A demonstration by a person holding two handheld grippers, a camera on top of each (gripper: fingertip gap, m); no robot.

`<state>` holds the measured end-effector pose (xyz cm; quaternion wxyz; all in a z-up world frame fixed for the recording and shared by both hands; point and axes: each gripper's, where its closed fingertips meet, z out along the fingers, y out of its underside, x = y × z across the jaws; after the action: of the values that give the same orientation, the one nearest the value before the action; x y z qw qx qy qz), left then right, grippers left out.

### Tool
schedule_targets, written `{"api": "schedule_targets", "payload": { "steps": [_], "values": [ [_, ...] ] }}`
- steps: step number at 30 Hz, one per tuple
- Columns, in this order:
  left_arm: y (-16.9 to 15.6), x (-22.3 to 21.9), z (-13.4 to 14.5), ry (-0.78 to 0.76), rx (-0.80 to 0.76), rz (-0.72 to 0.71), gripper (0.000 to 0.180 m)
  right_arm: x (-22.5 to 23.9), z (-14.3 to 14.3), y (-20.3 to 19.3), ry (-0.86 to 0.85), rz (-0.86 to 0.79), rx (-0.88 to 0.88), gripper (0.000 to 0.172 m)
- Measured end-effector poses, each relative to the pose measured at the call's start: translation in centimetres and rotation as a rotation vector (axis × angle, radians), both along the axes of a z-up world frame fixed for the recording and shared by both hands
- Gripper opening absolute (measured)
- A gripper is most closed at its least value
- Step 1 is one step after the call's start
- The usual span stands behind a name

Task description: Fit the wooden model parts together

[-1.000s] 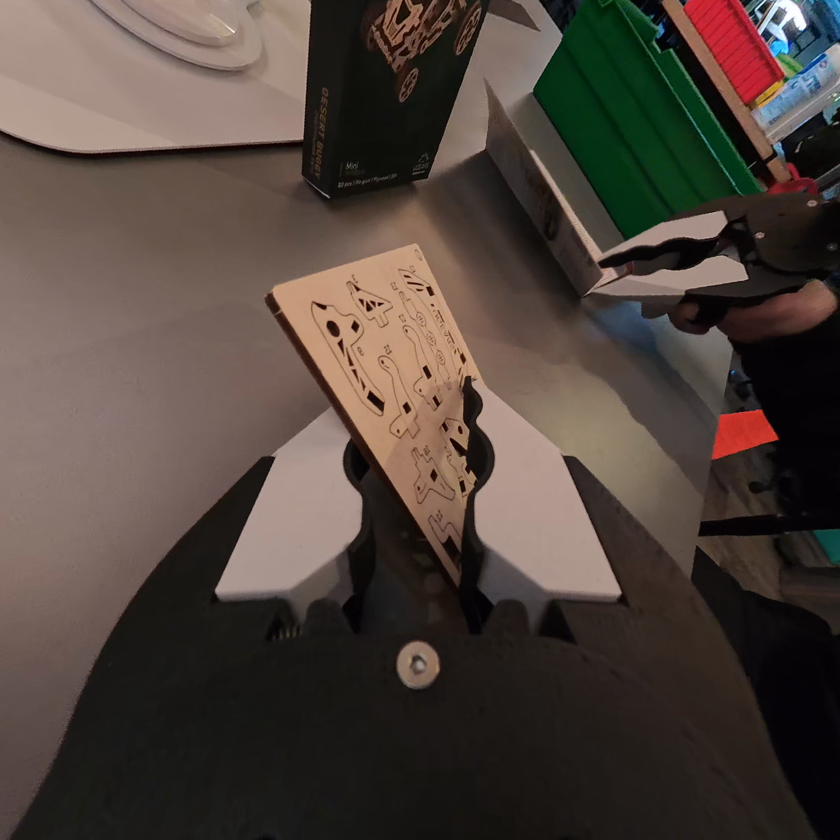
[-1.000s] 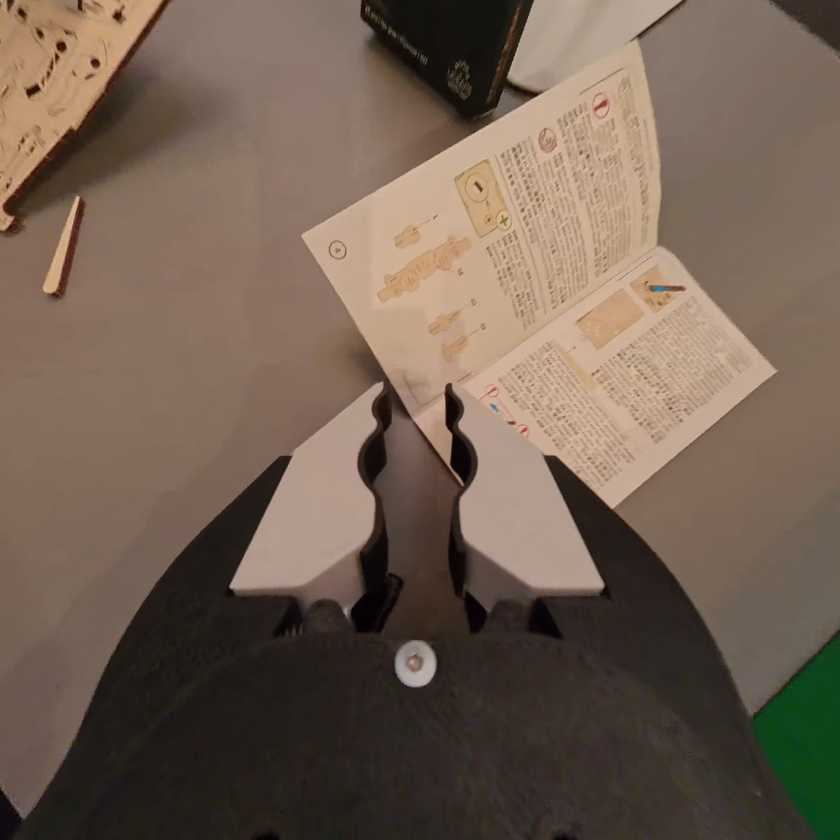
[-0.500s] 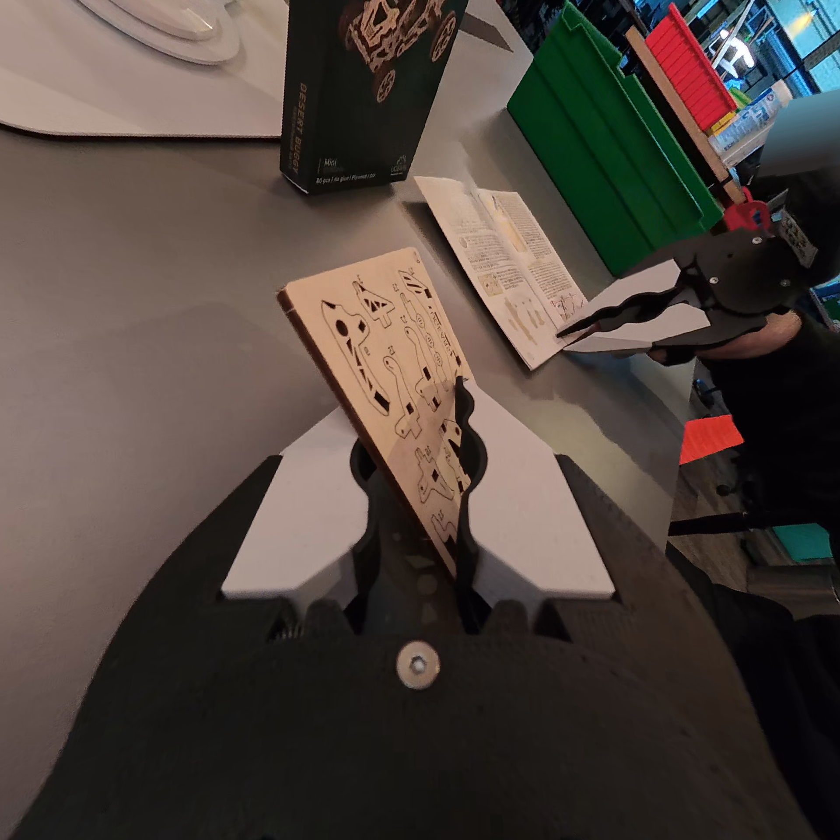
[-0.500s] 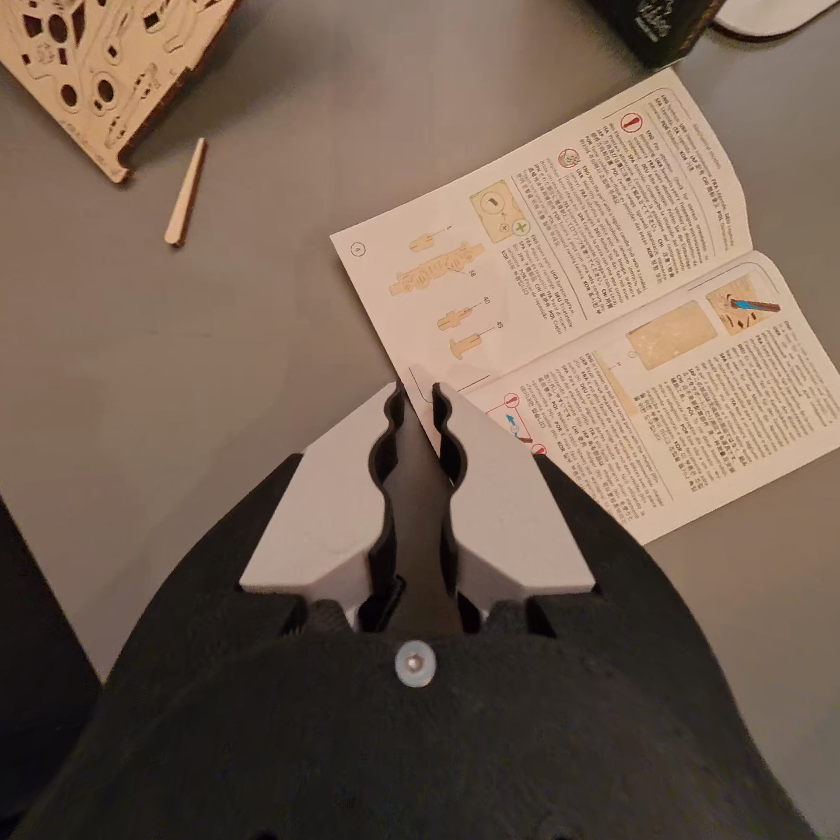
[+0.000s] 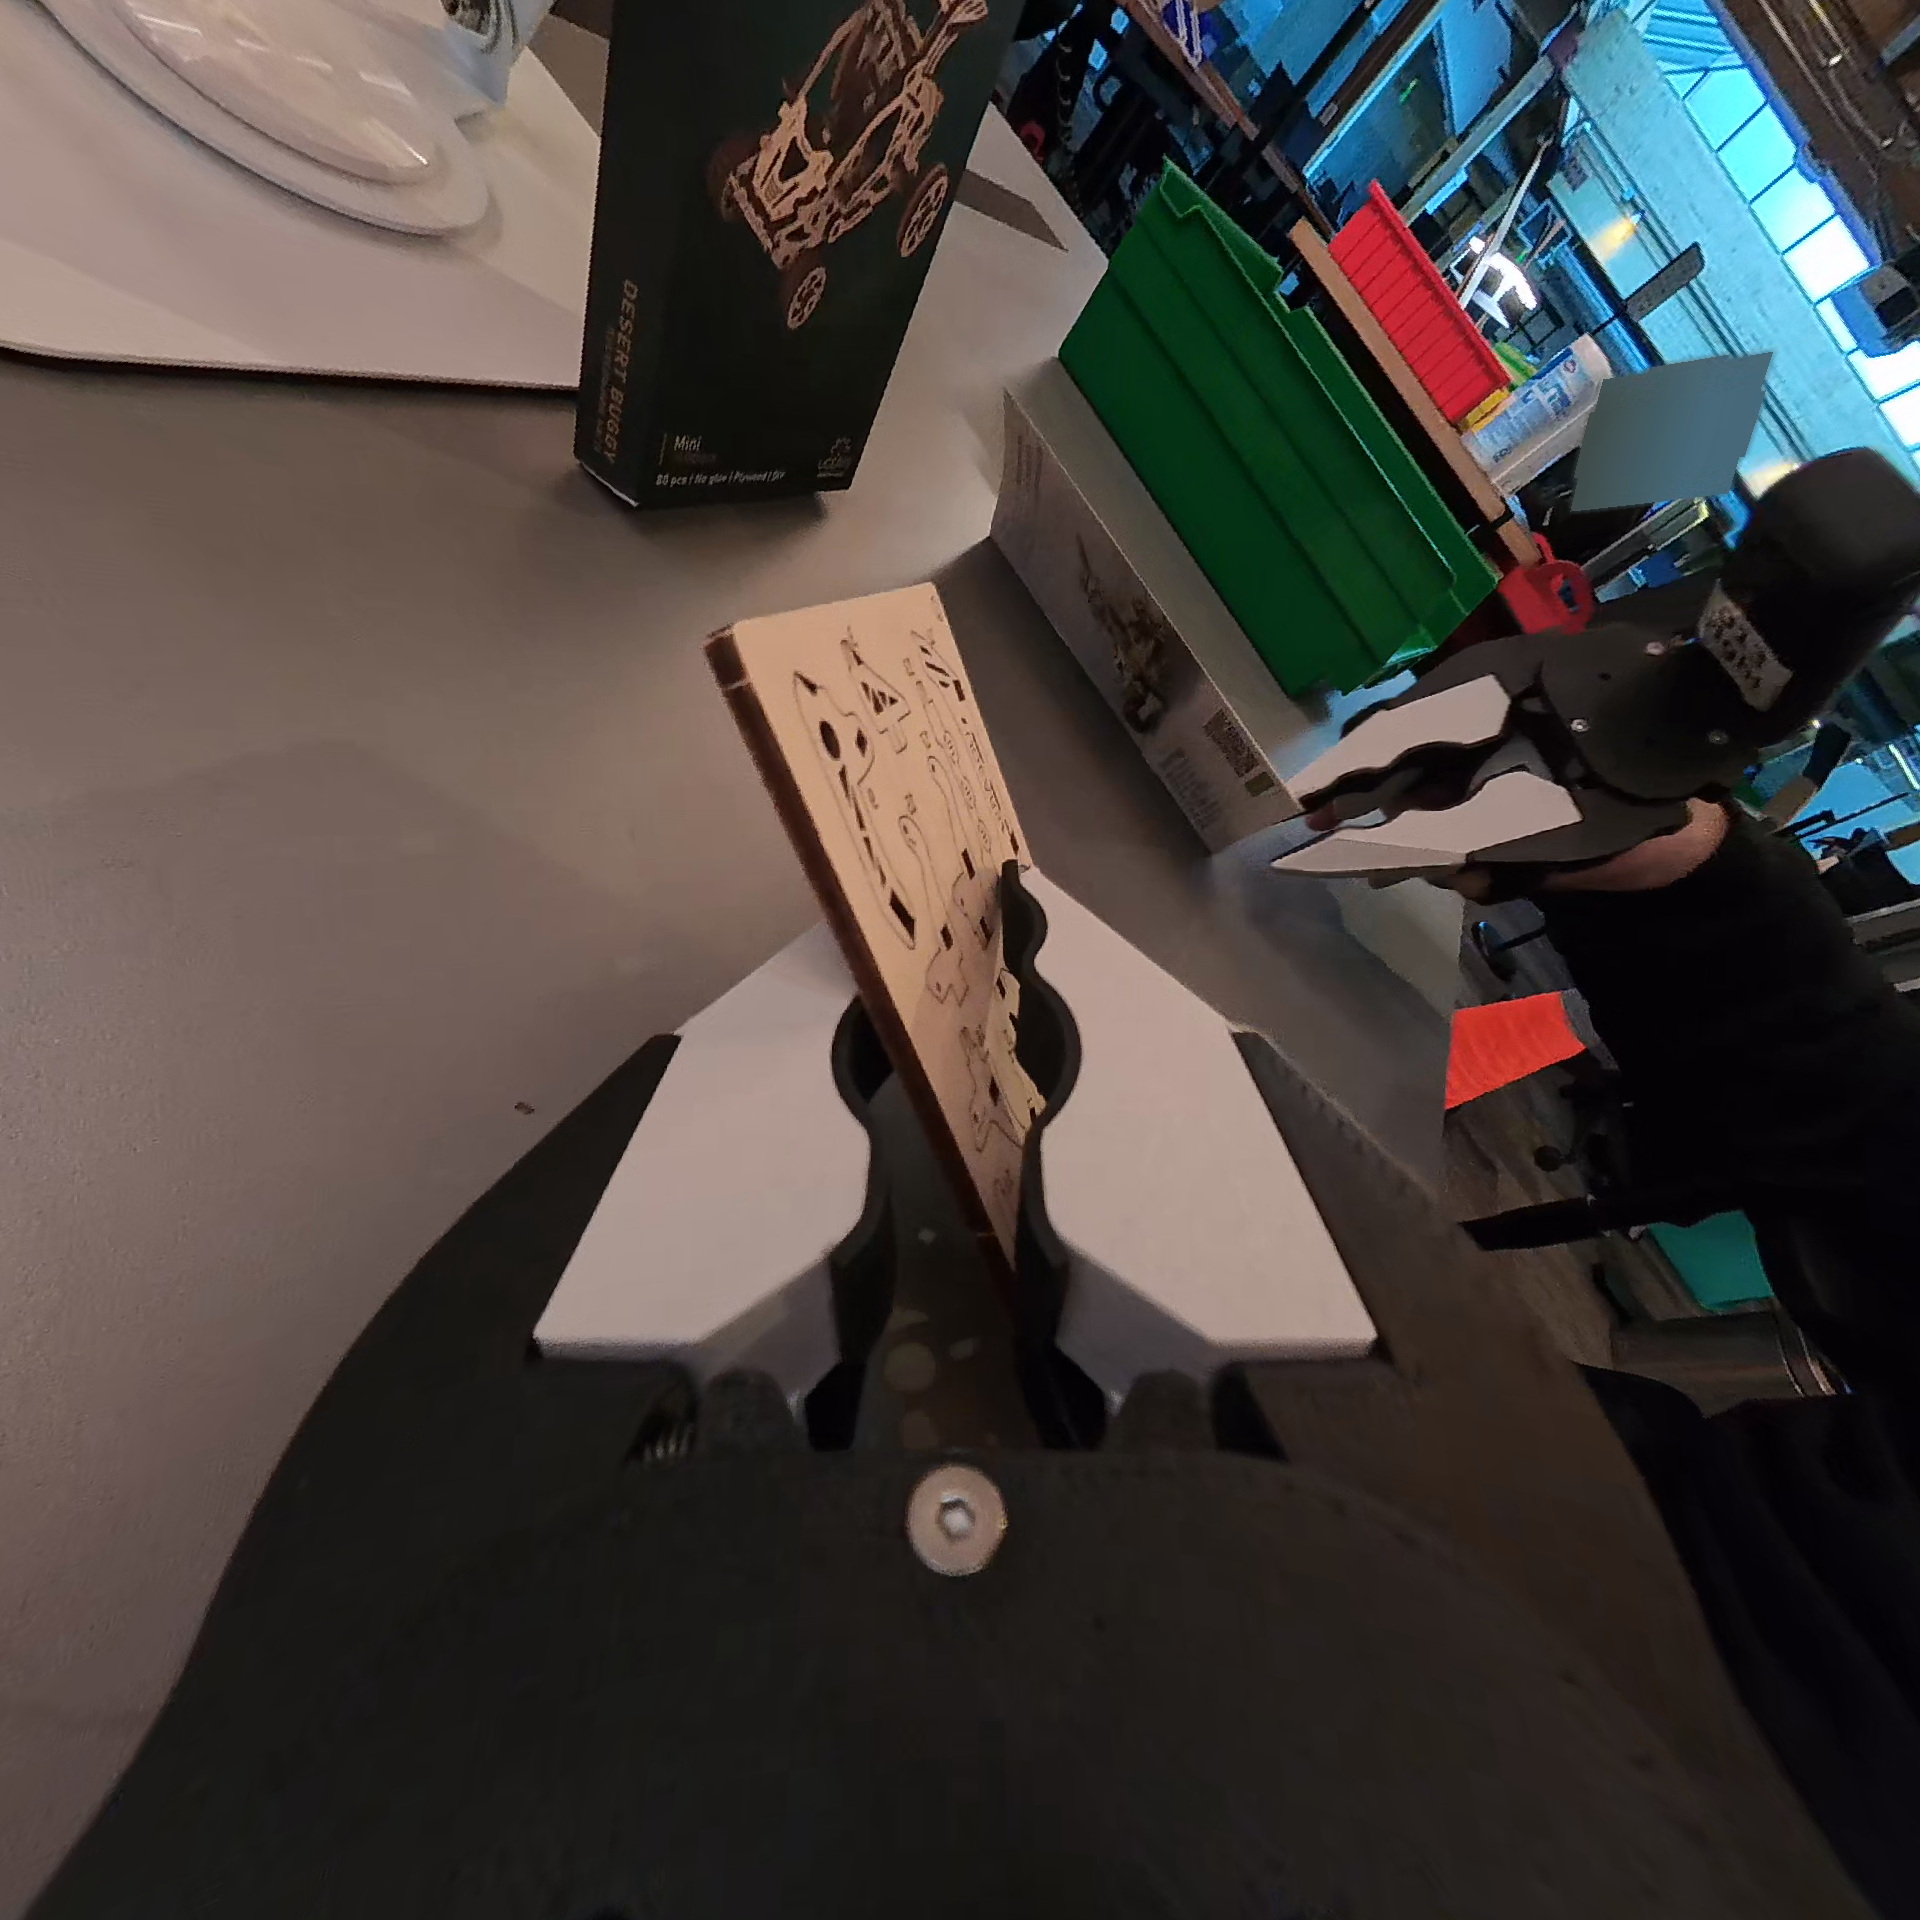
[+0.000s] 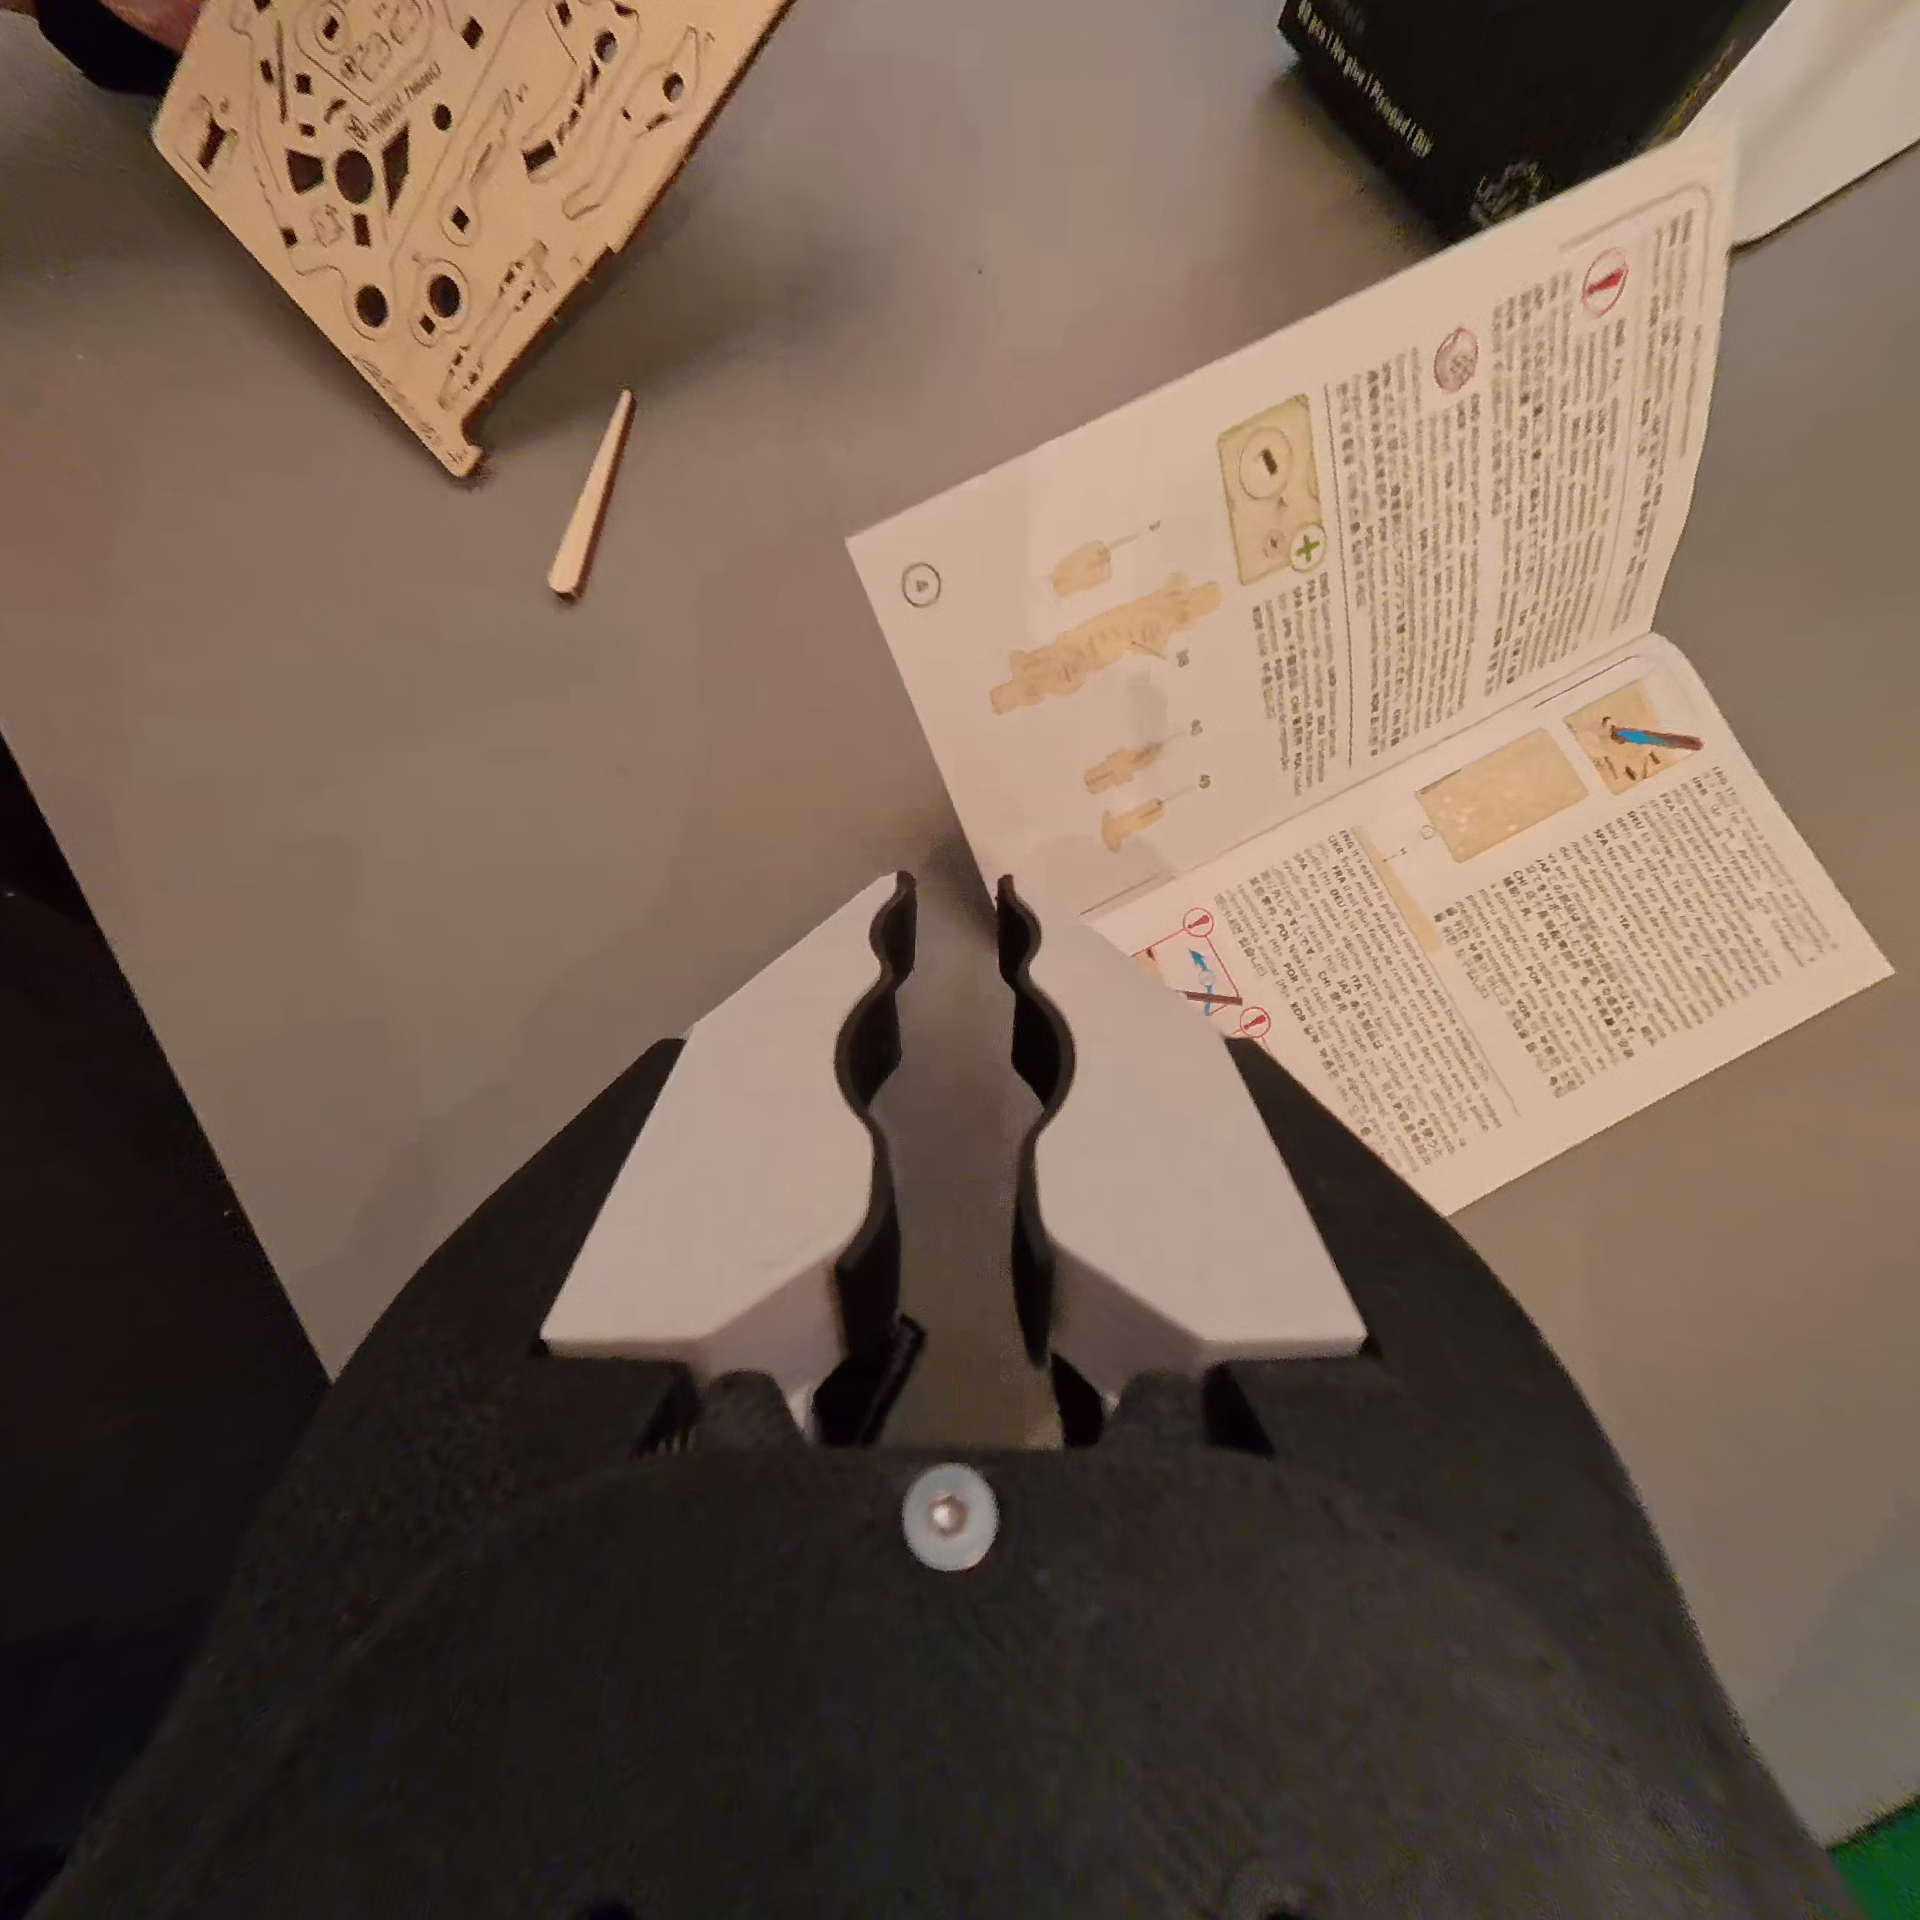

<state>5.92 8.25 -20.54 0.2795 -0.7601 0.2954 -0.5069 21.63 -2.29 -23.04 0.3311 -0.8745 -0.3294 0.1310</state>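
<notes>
My left gripper (image 5: pixel 920 904) is shut on a thin wooden sheet (image 5: pixel 873 790) of laser-cut model parts. The sheet stands tilted between the pads, above the grey table (image 5: pixel 312 831). The same sheet (image 6: pixel 416 208) shows at the top left of the right wrist view. A loose pointed wooden stick (image 6: pixel 594 499) lies on the table beside it. My right gripper (image 6: pixel 954 883) is open by a narrow gap, with nothing between its pads. Its tips are at the near corner of an open instruction booklet (image 6: pixel 1403 675). It also shows at the right of the left wrist view (image 5: pixel 1299 842).
A dark model-kit box (image 5: pixel 748 260) stands at the back. Green bins (image 5: pixel 1268 447) are behind the booklet (image 5: pixel 1122 644), whose one page stands up. A white board with a plate (image 5: pixel 260 156) is at the back left. The table edge (image 6: pixel 156 935) runs close on my right gripper's left. The grippers' ends are close to 20 centimetres from one another. My left gripper's tips are some 10 centimetres from the loose pointed wooden stick (image 6: pixel 594 499).
My left gripper's jaws have closed in on the wooden sheet, which now stands steeper. My right gripper's jaws have narrowed a little. The booklet's page has risen since half a second ago.
</notes>
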Motion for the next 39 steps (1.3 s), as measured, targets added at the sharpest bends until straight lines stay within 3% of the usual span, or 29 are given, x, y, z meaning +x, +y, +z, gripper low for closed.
{"api": "schedule_targets", "payload": {
  "steps": [7,17,31,39],
  "values": [
    [0.0,0.0,0.1,-0.02,-0.002,-0.001,0.014,0.3,2.0,-0.2,0.022,-0.007,0.027,0.014],
    [0.1,0.0,0.0,-0.037,-0.008,0.002,0.014,0.7,2.4,0.8,0.035,-0.037,0.1,0.023],
    [0.1,0.1,-0.1,-0.038,-0.007,0.0,0.015,-0.5,-1.5,1.1,0.025,0.013,-0.009,0.026],
    [0.1,0.1,-0.1,-0.037,-0.009,-0.002,0.015,-0.8,-2.3,0.5,0.006,0.027,-0.039,0.024]
  ]
}}
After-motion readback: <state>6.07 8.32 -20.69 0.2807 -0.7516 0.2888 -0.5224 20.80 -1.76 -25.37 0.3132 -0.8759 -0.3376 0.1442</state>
